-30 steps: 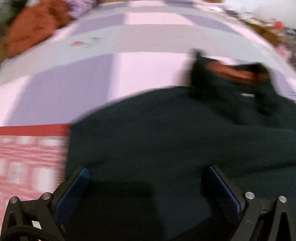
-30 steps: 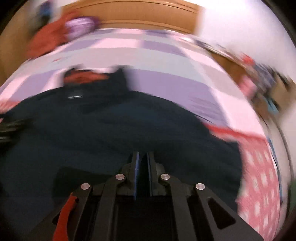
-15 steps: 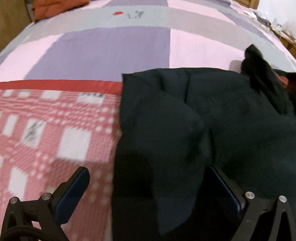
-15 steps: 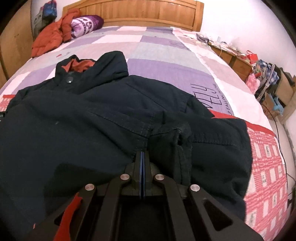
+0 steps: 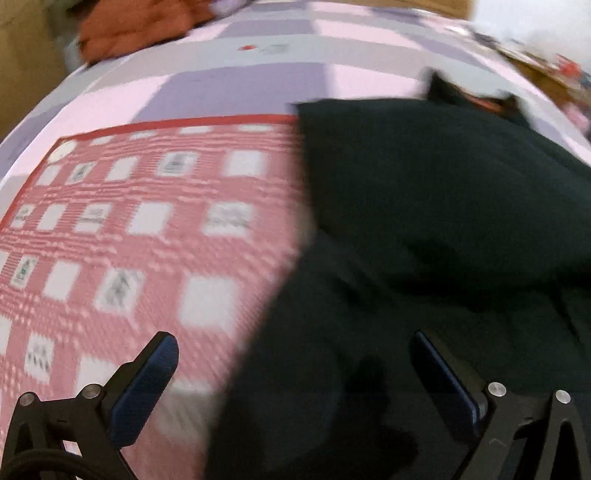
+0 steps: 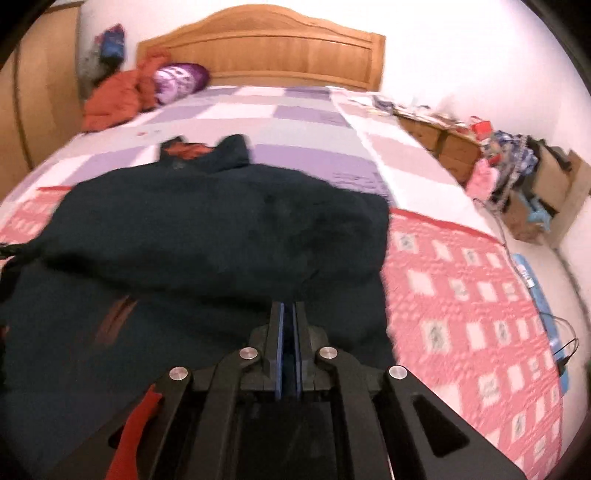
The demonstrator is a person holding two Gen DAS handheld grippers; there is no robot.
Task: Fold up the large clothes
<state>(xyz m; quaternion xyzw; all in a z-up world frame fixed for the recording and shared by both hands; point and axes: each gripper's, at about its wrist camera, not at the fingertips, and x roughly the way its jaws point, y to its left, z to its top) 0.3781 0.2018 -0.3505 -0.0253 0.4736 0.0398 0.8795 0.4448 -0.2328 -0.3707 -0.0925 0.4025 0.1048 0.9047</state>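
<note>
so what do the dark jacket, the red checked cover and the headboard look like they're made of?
Dark jacket: looks like heavy woven cloth, matte, holding bulky folds; blur hides the weave.
Red checked cover: seems quilted or textured woven fabric, puckered surface, matte.
Headboard: wood or wood veneer, orange-brown grain with a slight sheen.

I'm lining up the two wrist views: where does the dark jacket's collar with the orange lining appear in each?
Left wrist: the dark jacket's orange-lined collar sits upper right, blurred.
Right wrist: the collar sits upper left of centre, at the jacket's far end.
Shared landmark: the crumpled orange garment at the bed's head.
</note>
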